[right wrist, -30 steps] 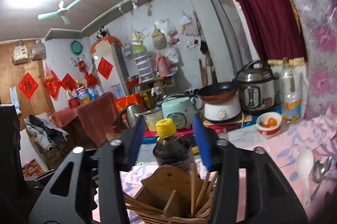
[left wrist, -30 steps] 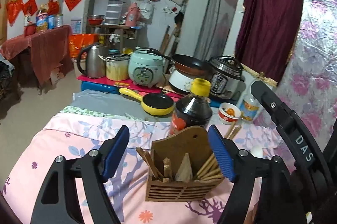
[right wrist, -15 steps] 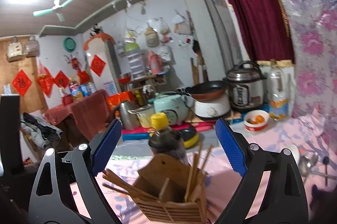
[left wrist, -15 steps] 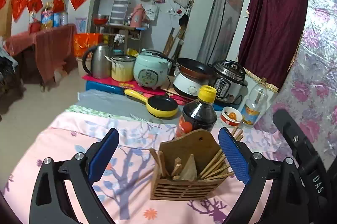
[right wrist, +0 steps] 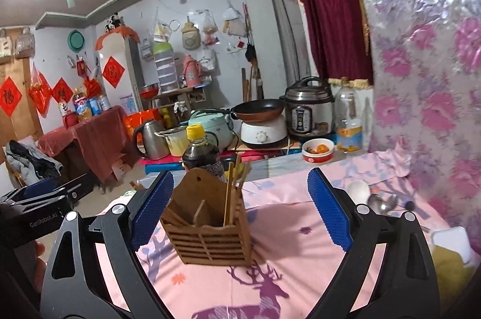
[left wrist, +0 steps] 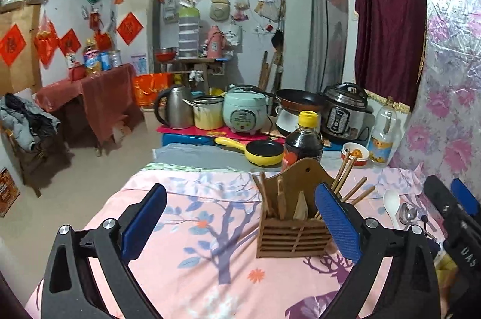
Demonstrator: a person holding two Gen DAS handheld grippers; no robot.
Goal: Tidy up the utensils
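A wooden utensil holder [left wrist: 293, 238] stands upright on the pink flowered cloth with chopsticks [left wrist: 348, 168] sticking out of its right compartment. My left gripper [left wrist: 240, 192] is back from it, its jaws opening, and nothing is between the pads. The holder sits ahead, near the right finger. In the right wrist view the holder [right wrist: 210, 235] stands ahead of my right gripper [right wrist: 240, 177], close to the left finger and untouched; this gripper is open. A white spoon [right wrist: 357, 189] and metal spoons [right wrist: 381, 202] lie on the cloth at the right.
A dark sauce bottle [left wrist: 303, 141] with a yellow cap stands just behind the holder. Beyond are a yellow pan [left wrist: 261, 152], a small bowl [right wrist: 318, 149], cookers and a kettle. A flowered foil wall [right wrist: 421, 78] closes the right side. The table's left edge drops to the floor.
Both grippers have opened wide and drawn back from the holder, which stays standing on the cloth. The right gripper no longer sits around the bottle and holder top.
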